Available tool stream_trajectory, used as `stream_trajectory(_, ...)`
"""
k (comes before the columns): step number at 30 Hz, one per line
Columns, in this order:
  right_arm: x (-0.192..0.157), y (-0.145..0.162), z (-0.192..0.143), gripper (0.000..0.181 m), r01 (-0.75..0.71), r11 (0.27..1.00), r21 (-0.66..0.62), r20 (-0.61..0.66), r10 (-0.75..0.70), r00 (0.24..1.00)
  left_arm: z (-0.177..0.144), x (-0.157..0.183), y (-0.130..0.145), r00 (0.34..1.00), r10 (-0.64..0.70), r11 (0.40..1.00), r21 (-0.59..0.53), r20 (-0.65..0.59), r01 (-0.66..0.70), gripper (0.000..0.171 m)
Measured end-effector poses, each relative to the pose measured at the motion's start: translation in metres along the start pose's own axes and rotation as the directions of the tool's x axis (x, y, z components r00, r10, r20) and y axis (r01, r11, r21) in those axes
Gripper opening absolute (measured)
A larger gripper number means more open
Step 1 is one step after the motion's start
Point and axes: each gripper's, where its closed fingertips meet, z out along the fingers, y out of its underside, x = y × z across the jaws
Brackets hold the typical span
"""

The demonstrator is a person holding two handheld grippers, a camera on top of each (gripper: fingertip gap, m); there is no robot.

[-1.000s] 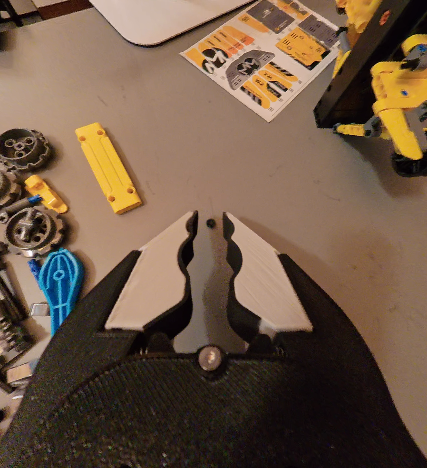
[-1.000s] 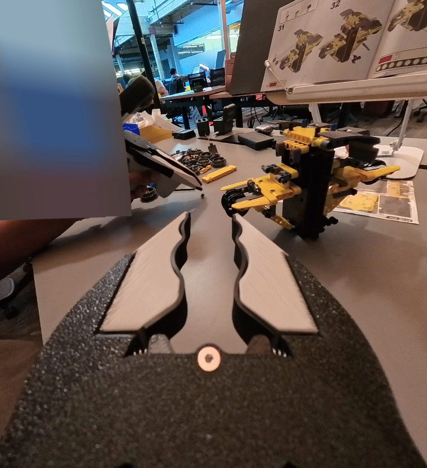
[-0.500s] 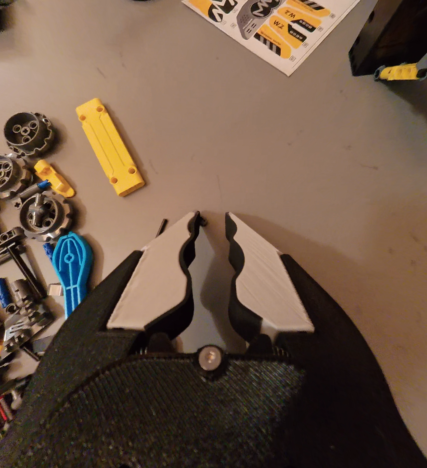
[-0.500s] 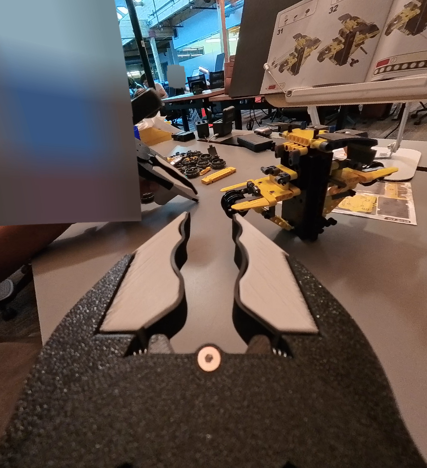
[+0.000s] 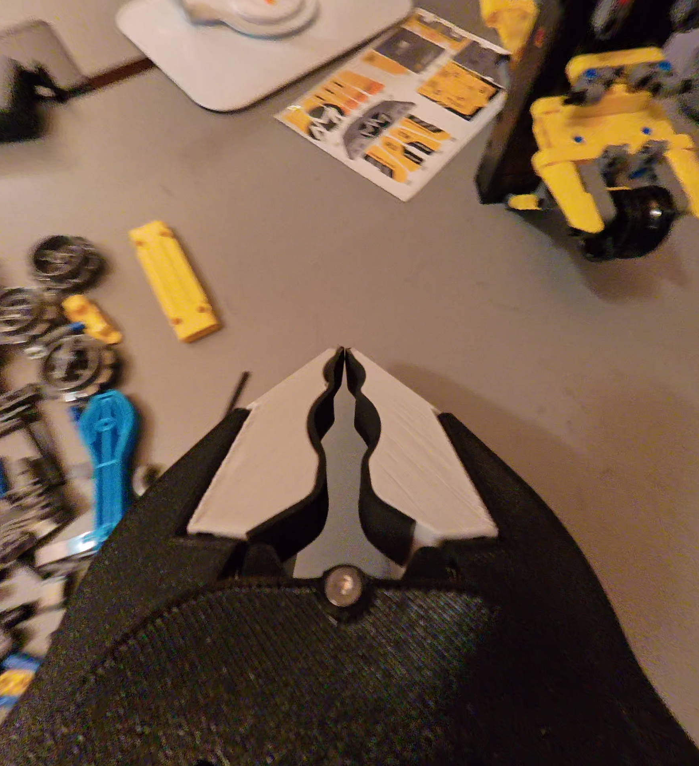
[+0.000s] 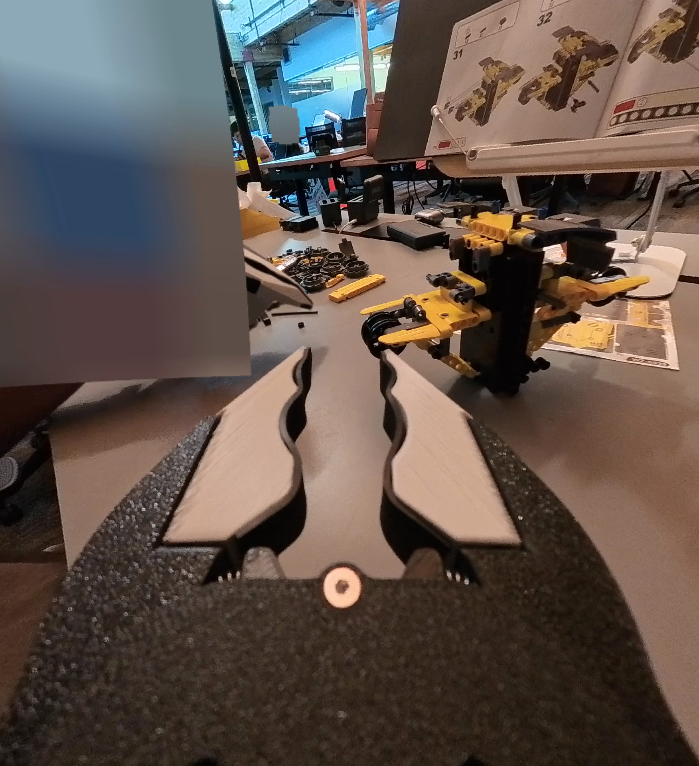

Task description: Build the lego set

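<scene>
My left gripper (image 5: 343,352) is shut, its tips pressed together above the grey table (image 5: 381,269); I see nothing between them. In the right wrist view it (image 6: 298,298) hangs just over a small black pin (image 6: 300,325) and a thin black axle (image 6: 294,313) that lie on the table. The axle also shows by my left finger (image 5: 238,389). My right gripper (image 6: 345,356) is open and empty, low over the table, close to the black wheel (image 6: 374,331) of a yellow and black brick model (image 6: 493,306), which also shows in the left wrist view (image 5: 613,157).
A yellow panel (image 5: 173,282), grey wheels (image 5: 66,257), a blue tool (image 5: 107,447) and loose parts lie at the left. A sticker sheet (image 5: 397,112) and a white stand base (image 5: 256,54) lie behind. An instruction booklet on a stand (image 6: 588,74) rises at the right. My hands' fingertips stand some 20 cm from each other. The black wheel (image 6: 374,331) sits 7 cm or so from the ends of my right fingers.
My left gripper has shut and lifted back from the table; its view now takes in the model again. The right gripper has hardly moved.
</scene>
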Motion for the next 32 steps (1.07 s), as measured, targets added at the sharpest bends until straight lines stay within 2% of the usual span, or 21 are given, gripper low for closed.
stream_trajectory(1, 0.000, 0.000, 0.000, 0.032, 0.001, 1.000, 0.000, 0.000, -0.001, 1.000, -0.003, -0.010, -0.001, 0.999, -0.004, 1.000, 0.007, 0.039, 0.004, 0.000)
stream_trajectory(4, -0.001, 0.001, 0.001, 0.032, 0.004, 1.000, -0.006, 0.002, -0.004, 1.000, -0.008, -0.043, 0.008, 0.991, -0.069, 0.997, -0.023, 0.113, 0.072, 0.015)
stream_trajectory(6, -0.001, 0.001, 0.001, 0.032, 0.008, 1.000, -0.005, -0.001, -0.008, 1.000, -0.009, -0.052, 0.012, 0.990, -0.099, 0.994, -0.027, 0.103, 0.102, 0.011)
stream_trajectory(8, 0.000, 0.000, 0.000, 0.032, 0.008, 1.000, -0.002, -0.004, -0.008, 1.000, -0.011, -0.044, 0.014, 0.993, -0.119, 0.992, -0.030, 0.027, 0.120, 0.001)
stream_trajectory(11, 0.000, 0.001, 0.001, 0.032, 0.001, 1.000, -0.004, -0.004, -0.001, 1.000, -0.009, -0.029, 0.020, 0.990, -0.131, 0.990, -0.062, -0.048, 0.128, 0.006)
stream_trajectory(15, 0.000, 0.001, 0.002, 0.032, 0.003, 1.000, -0.010, 0.001, -0.003, 1.000, 0.001, -0.031, 0.035, 0.998, -0.063, 0.988, -0.140, 0.018, 0.065, 0.007)
stream_trajectory(21, 0.000, 0.001, 0.003, 0.032, 0.006, 1.000, -0.012, -0.003, -0.006, 1.000, 0.009, -0.030, 0.040, 0.999, -0.022, 0.984, -0.174, 0.035, 0.028, 0.002)
stream_trajectory(25, 0.000, 0.001, 0.003, 0.032, 0.001, 1.000, -0.010, -0.003, -0.001, 1.000, 0.008, -0.022, 0.032, 1.000, -0.031, 0.991, -0.130, 0.004, 0.031, 0.001)
stream_trajectory(27, -0.001, 0.000, 0.002, 0.032, 0.006, 1.000, -0.004, 0.003, -0.006, 1.000, 0.002, 0.003, 0.015, 0.982, -0.110, 0.994, -0.044, -0.154, 0.104, 0.001)
stream_trajectory(28, -0.002, 0.000, 0.002, 0.032, 0.013, 1.000, 0.001, 0.009, -0.013, 1.000, -0.005, 0.026, 0.002, 0.937, -0.169, 0.983, 0.012, -0.306, 0.182, 0.001)
stream_trajectory(29, -0.004, -0.001, 0.003, 0.032, 0.023, 1.000, 0.004, 0.012, -0.023, 1.000, -0.018, 0.052, -0.014, 0.841, -0.234, 0.954, 0.050, -0.488, 0.294, 0.001)
stream_trajectory(30, -0.005, -0.001, 0.003, 0.032, 0.034, 0.999, 0.004, 0.011, -0.034, 0.999, -0.038, 0.079, -0.032, 0.686, -0.275, 0.906, 0.057, -0.674, 0.419, 0.001)
stream_trajectory(31, -0.006, 0.000, 0.003, 0.031, 0.045, 0.999, 0.003, 0.010, -0.045, 0.999, -0.060, 0.103, -0.048, 0.499, -0.275, 0.849, 0.037, -0.822, 0.528, 0.000)
stream_trajectory(32, -0.009, -0.001, 0.004, 0.030, 0.057, 0.998, 0.010, 0.020, -0.057, 0.998, -0.079, 0.120, -0.058, 0.332, -0.256, 0.798, -0.005, -0.908, 0.602, 0.000)
